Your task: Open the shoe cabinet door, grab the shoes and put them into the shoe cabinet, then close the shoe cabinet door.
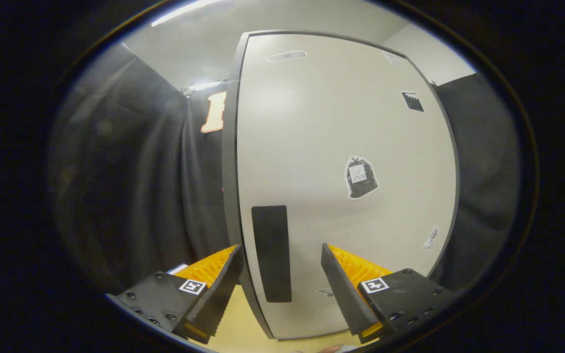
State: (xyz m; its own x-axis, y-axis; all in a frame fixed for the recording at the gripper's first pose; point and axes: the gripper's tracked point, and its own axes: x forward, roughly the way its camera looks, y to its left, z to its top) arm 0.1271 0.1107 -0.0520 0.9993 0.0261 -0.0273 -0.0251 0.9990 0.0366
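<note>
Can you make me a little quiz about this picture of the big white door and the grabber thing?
1. True or false: the gripper is squeezing the black handle.
2. Which sticker sits near the middle of the cabinet door? A) a black bag shape B) a red star C) a green leaf
3. Fill in: the door is ____ (open or closed).

Key:
1. False. The fingers are apart, one on each side of the handle, not pressing it.
2. A, the black bag sticker.
3. Closed, as far as the picture shows; no inside of the cabinet can be seen.
</note>
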